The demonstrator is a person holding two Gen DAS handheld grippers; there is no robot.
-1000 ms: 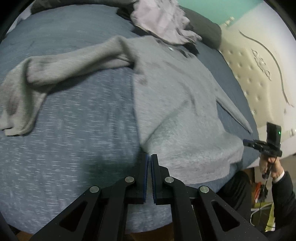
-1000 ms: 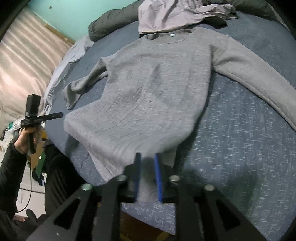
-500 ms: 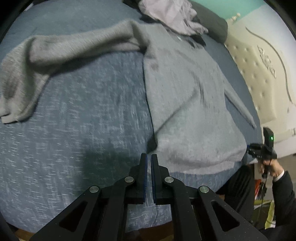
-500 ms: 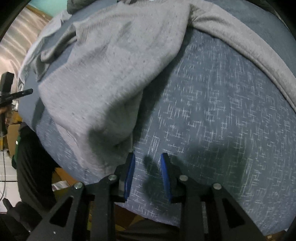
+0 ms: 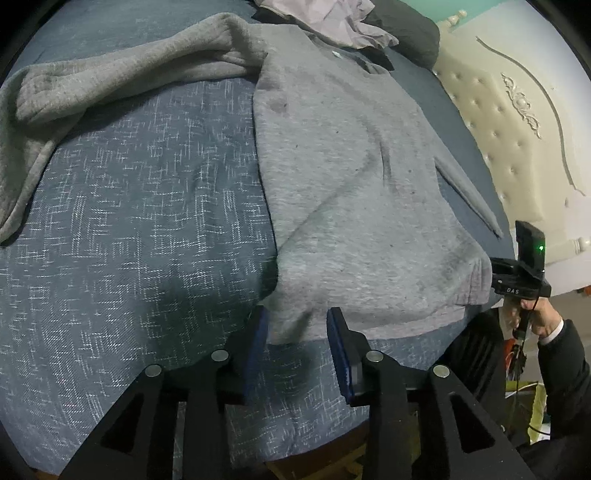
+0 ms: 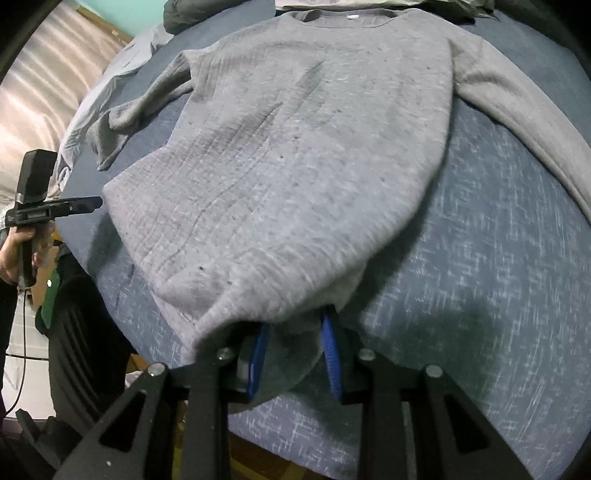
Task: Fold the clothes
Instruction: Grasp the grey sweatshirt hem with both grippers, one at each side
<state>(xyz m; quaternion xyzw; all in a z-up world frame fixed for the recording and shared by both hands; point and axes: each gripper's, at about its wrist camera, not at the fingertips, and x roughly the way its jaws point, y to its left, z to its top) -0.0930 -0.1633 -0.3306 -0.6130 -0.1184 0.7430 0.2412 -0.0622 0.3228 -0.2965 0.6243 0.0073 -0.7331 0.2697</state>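
Grey sweatshirt spread flat on a bed with a dark blue, white-flecked cover, neckline at the far end, hem at the near edge. In the left wrist view, one sleeve stretched out to the left and bunched at the cuff; the other sleeve lying narrow along the right side of the body. Faint diagonal creases across the chest.

Left gripper at the near left corner of the hem – blue-padded fingers spread apart, the corner of the fabric lying between them, not pinched.

Right gripper in the right wrist view also spread apart, the near hem corner draped over and between its blue pads; whether the pads touch the cloth cannot be told. Fabric near this corner lifted slightly off the cover, with a shadow beneath.

Each gripper also seen from the opposite camera – a black handle with a camera block on top, gripped by a hand in a dark sleeve with a white cuff.

Beyond the neckline, a crumpled pale lilac garment on top of a dark pillow. To the far right in the left wrist view, a cream tufted headboard with a carved ornament and a teal wall above. To the left in the right wrist view, a pale striped curtain.
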